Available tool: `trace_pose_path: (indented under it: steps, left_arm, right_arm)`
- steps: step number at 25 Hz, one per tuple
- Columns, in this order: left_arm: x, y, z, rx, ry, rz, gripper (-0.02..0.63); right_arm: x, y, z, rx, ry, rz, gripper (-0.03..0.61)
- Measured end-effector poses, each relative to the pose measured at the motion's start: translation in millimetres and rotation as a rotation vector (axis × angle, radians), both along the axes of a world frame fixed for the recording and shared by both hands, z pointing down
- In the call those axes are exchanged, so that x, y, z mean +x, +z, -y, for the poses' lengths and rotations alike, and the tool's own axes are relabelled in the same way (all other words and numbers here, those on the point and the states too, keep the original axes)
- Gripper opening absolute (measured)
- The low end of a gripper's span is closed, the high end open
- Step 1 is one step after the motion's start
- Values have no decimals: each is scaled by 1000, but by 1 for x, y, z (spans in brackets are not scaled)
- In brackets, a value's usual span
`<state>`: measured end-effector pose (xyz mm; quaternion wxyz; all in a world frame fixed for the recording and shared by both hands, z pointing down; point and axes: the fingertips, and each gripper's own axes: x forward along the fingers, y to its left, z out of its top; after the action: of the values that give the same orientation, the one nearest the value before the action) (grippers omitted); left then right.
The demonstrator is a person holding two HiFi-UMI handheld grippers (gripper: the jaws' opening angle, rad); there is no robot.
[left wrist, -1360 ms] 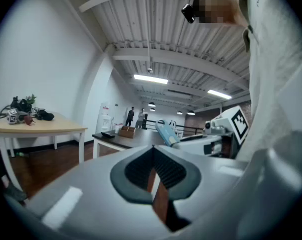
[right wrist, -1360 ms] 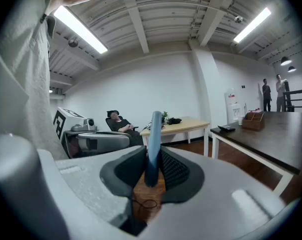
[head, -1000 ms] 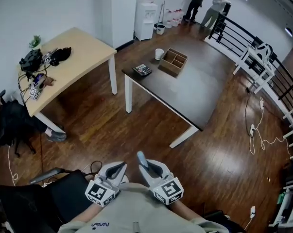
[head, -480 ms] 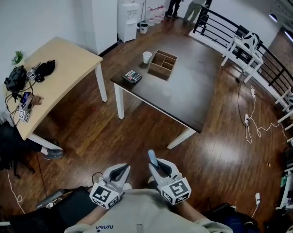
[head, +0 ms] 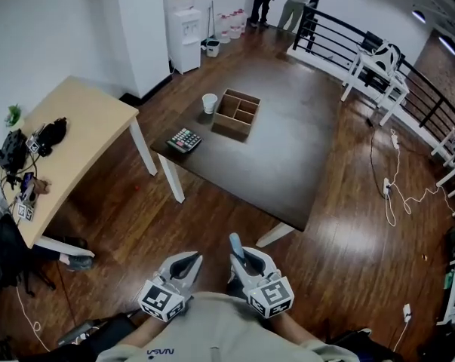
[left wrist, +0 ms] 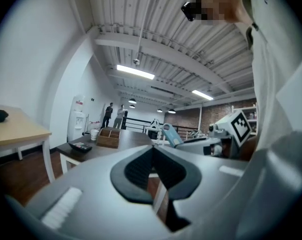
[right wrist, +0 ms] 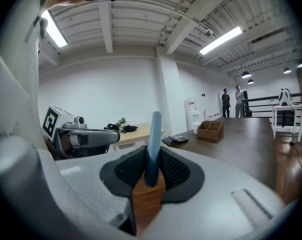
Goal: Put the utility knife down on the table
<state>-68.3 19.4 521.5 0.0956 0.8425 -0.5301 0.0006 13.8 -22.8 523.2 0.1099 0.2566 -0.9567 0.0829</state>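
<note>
Standing far off on a wood floor (head: 212, 210), the dark table (head: 287, 149) is topped by a calculator (head: 185, 139), cup (head: 209, 102) and wooden box (head: 237, 114). Near, the utility knife (right wrist: 153, 144) is clamped by the right gripper (head: 238, 251); the left gripper (head: 185, 262) is closed, empty.

Office, water dispenser (head: 183, 23), desk (head: 76, 138), railing (head: 334, 42)

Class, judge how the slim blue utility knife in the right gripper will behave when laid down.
The slim blue utility knife stands straight in the right gripper, so probably stiff. Its flat sides suggest it would lie still, not roll.
</note>
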Motion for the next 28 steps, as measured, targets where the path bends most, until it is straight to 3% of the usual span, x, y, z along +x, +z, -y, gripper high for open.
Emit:
trace_pose_path:
  steps: [10, 17, 28]
  left_arm:
    - [66, -4, 160, -19, 81, 37, 2]
    - [89, 15, 235, -73, 147, 66, 2]
    - [93, 80, 342, -223, 307, 53, 2]
  right_arm:
    - [63, 13, 160, 7, 64, -46, 87]
    - [95, 48, 251, -23, 174, -130, 87]
    - [86, 136, 353, -173, 302, -330, 87]
